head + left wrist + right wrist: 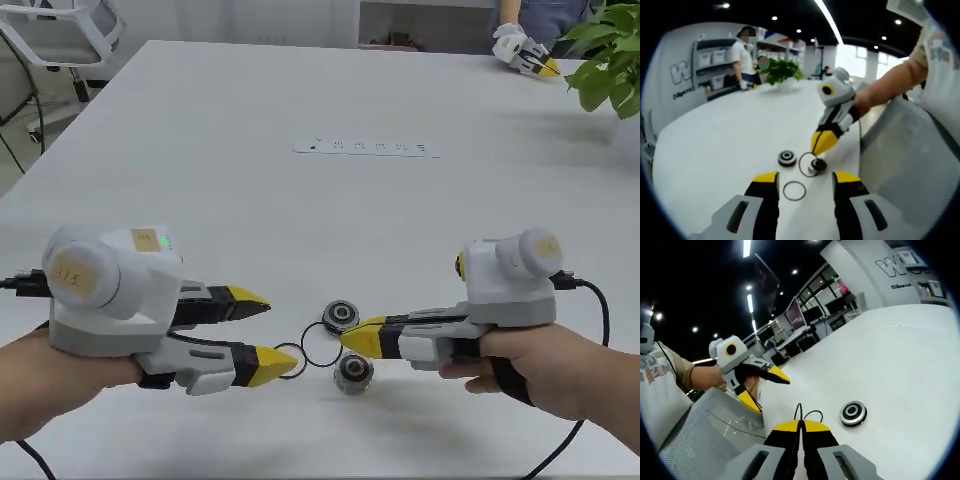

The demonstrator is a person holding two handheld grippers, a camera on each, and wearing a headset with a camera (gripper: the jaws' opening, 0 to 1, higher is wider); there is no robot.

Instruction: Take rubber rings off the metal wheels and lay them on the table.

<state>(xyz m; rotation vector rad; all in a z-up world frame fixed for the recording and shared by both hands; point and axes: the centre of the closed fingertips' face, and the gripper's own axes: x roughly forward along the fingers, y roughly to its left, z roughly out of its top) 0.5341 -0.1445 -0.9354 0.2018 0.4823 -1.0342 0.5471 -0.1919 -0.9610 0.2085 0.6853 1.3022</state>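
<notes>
while one rubber ring (304,346) sits up by a metal wheel (353,370), the right gripper (355,338) pinches it with its jaws pressed tight together. a second wheel (340,315) sits just beside them. another ring (784,191) lies flat on the white table (300,200), right in front of the left gripper (258,332), whose jaws are spread wide and hold nothing.
</notes>
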